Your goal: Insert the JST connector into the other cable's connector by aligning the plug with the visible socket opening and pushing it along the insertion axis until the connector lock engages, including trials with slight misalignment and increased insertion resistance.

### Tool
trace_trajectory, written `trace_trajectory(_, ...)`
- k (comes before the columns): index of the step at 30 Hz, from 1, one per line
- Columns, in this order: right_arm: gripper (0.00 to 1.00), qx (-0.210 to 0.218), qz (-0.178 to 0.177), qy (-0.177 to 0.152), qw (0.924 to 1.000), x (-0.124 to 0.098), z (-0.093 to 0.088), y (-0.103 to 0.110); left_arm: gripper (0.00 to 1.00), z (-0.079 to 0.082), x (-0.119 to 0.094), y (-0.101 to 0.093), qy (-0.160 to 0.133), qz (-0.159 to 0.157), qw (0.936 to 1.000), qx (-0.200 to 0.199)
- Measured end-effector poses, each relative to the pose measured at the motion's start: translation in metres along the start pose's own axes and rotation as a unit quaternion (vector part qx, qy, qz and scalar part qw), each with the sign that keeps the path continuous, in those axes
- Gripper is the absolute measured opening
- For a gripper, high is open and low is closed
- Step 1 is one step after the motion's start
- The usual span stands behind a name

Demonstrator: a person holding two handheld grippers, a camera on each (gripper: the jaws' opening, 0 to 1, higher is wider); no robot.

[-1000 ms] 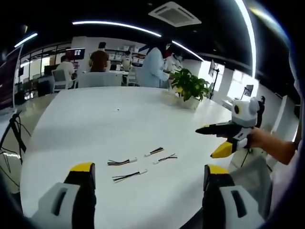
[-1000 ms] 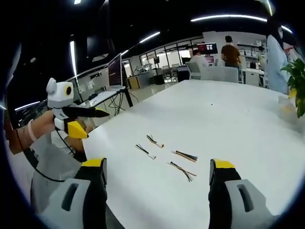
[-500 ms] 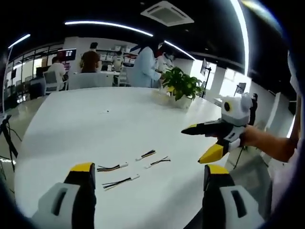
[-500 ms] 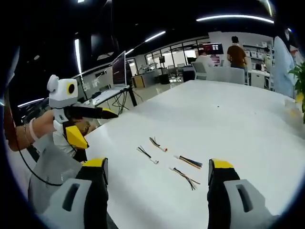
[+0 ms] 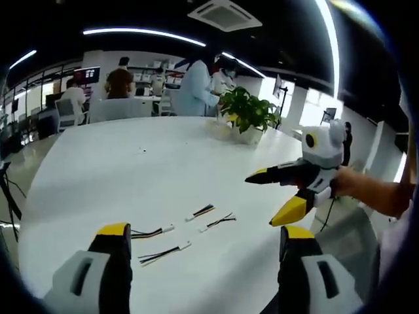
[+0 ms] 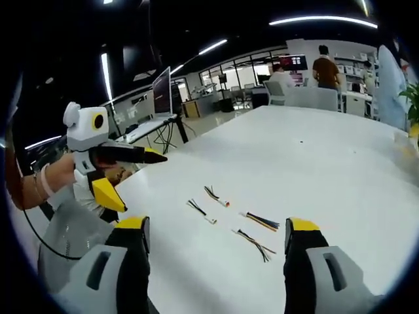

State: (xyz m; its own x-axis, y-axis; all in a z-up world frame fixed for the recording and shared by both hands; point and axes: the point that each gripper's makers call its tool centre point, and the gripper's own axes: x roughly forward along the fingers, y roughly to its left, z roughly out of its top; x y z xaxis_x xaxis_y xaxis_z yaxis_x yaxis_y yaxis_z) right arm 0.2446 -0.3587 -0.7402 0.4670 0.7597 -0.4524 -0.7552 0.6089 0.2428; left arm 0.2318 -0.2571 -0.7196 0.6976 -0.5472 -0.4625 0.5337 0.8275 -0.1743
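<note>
Several short JST cables lie on the white table (image 5: pixel 131 163). In the left gripper view one cable (image 5: pixel 152 231) and another (image 5: pixel 163 253) lie near my left gripper (image 5: pixel 203 235), with two more (image 5: pixel 199 212) (image 5: pixel 218 221) just beyond. My left gripper is open, holding nothing. The right gripper (image 5: pixel 265 199) comes in from the right, jaws wide apart. In the right gripper view the cables (image 6: pixel 198 210) (image 6: pixel 215 195) (image 6: pixel 258 220) (image 6: pixel 251 241) lie ahead of my open right gripper (image 6: pixel 216 229); the left gripper (image 6: pixel 141 180) hangs open at the table's left edge.
A potted plant (image 5: pixel 250 118) stands at the far right of the table. People sit and stand at desks beyond the far edge (image 5: pixel 121 82). A monitor on a stand (image 6: pixel 162 98) is off the table's left side in the right gripper view.
Both views have shifted slightly as the hands moved. The right gripper has come a little further in over the table. The cables have not moved.
</note>
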Motion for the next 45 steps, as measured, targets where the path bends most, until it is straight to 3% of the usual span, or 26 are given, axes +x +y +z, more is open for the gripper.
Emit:
trace_trajectory(16,0.82,-0.018,0.018,0.009,0.9996,0.015,0.002,0.006,0.91,-0.002,0.009,0.003,-0.004,-0.005,0.9999,-0.010)
trace_trajectory(26,0.81,-0.032,0.042,0.020,0.9984,0.026,0.000,0.007,0.90,-0.004,0.016,0.013,0.008,0.001,1.0000,-0.003)
trace_trajectory(45,0.80,-0.037,0.050,0.038,0.9974,0.044,-0.003,-0.005,0.90,-0.014,0.033,0.036,0.034,0.016,0.9991,0.016)
